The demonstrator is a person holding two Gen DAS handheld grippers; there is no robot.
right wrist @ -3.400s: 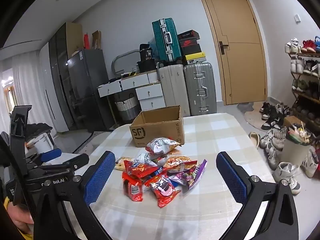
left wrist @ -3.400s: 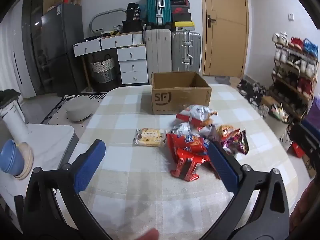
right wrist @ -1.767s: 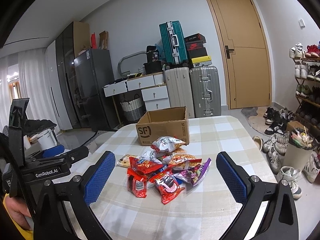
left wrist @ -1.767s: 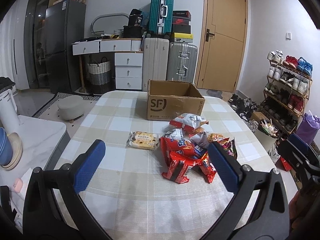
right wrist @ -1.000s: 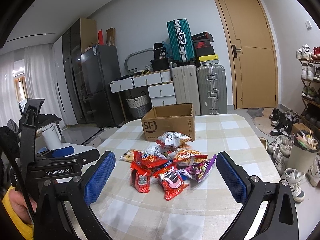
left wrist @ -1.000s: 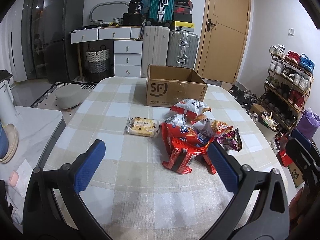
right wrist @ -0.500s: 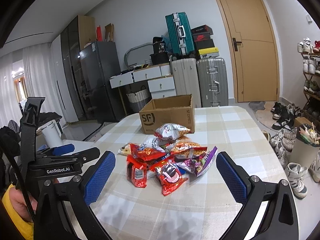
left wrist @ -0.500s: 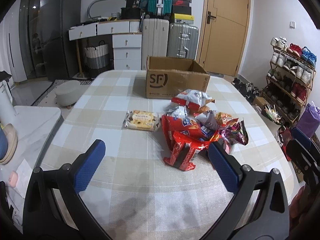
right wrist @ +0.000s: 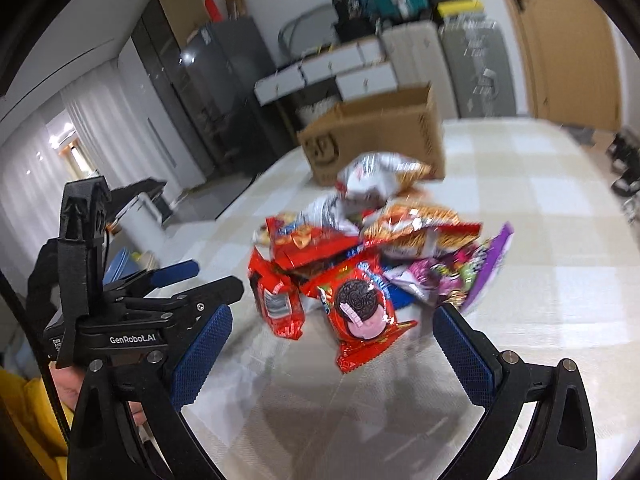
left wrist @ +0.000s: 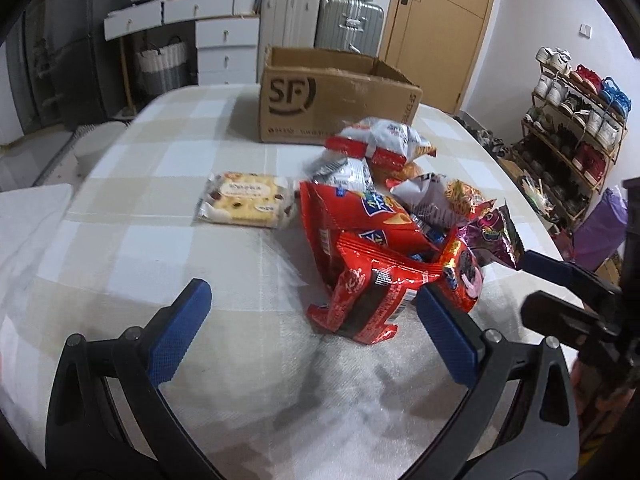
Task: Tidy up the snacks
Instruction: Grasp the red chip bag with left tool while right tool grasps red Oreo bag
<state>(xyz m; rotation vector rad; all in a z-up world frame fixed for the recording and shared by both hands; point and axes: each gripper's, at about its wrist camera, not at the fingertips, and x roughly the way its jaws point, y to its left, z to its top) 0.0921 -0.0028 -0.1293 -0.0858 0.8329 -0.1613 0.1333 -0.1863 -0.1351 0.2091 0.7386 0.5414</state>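
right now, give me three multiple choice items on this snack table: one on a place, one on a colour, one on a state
1. Where does the yellow biscuit pack lie?
A. inside the cardboard box
B. flat on the table, left of the snack pile
C. on top of the pile

2. What colour is the cookie packet nearest the right gripper?
A. red
B. green
C. white

3. How is the left gripper?
A. shut on a packet
B. open, holding nothing
C. inside the box

Answers: 1 B, it lies apart from the snack pile, before the cardboard box. 2 A, red wrapper. 3 B, its blue fingers stand wide apart.
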